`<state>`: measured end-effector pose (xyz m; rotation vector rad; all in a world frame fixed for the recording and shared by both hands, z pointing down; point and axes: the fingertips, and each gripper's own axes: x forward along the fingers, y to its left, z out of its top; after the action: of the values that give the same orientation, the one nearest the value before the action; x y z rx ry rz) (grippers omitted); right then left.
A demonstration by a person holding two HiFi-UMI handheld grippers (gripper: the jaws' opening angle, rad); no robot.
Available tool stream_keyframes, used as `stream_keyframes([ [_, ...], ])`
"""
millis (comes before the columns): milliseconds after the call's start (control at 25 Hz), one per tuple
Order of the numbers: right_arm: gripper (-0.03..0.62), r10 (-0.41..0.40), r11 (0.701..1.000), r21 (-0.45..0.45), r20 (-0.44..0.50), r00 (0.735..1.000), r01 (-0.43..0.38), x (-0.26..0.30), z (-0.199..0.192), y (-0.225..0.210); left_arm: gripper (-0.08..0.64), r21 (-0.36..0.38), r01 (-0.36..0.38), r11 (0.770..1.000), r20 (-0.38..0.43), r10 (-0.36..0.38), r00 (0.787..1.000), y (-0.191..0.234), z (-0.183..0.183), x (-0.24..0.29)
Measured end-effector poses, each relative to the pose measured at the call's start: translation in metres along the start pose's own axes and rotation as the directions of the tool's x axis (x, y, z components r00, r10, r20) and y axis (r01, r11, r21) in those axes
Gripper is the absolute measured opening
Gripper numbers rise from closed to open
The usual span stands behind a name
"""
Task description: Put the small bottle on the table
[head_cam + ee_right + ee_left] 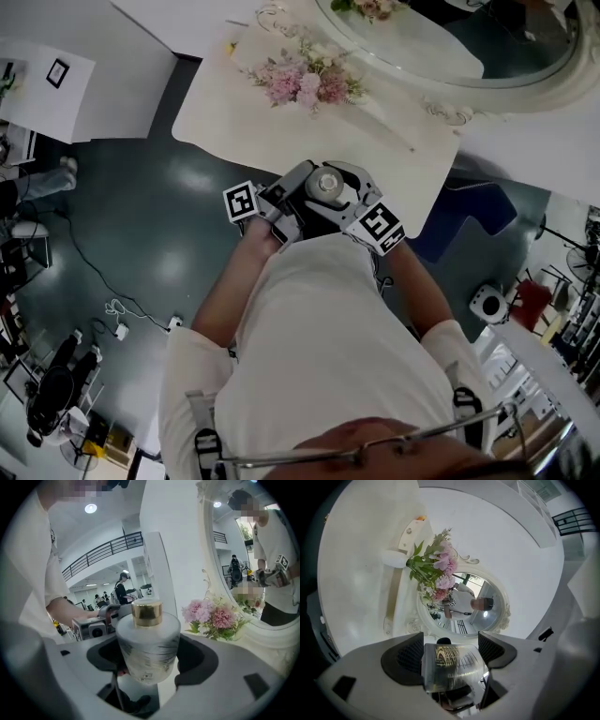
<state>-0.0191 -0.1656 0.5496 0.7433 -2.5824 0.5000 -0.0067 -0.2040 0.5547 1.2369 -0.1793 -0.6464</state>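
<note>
The small bottle (325, 183) is pale and round with a gold cap. It stands upright in the air just off the near edge of the white table (281, 131). My left gripper (298, 192) and right gripper (352, 197) meet around it from either side. In the left gripper view the bottle (452, 667) fills the gap between the dark pads (405, 660). The right gripper view shows the bottle (147, 648), cap up, pressed between that gripper's pads (194, 656). The left gripper's body (93, 625) is visible behind it.
A bunch of pink flowers (305, 80) lies on the table in front of an oval white-framed mirror (469, 56). Below the grippers is dark floor with cables (112, 309). A blue object (469, 220) sits at the right, and white tables (56, 84) stand at the left.
</note>
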Motion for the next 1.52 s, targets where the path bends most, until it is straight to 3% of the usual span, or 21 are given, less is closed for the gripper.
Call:
stream_keyframes([
  [480, 0.344, -0.006, 0.994, 0.105, 0.004, 1.0, 0.005, 0.012, -0.041, -0.075, 0.353, 0.029, -0.077, 0.997, 0.127, 0.072, 0.989, 0.035, 0.029, -0.003],
  [920, 0.342, -0.096, 0.994, 0.037, -0.092, 0.991, 0.1, 0.038, -0.111, -0.137, 0.353, 0.045, -0.126, 0.991, 0.201, 0.115, 0.973, 0.057, 0.046, -0.011],
  [1520, 0.344, -0.182, 0.976, 0.08, -0.22, 0.958, 0.204, 0.053, -0.222, -0.186, 0.353, 0.038, -0.181, 0.983, 0.193, 0.171, 0.966, 0.102, 0.038, -0.002],
])
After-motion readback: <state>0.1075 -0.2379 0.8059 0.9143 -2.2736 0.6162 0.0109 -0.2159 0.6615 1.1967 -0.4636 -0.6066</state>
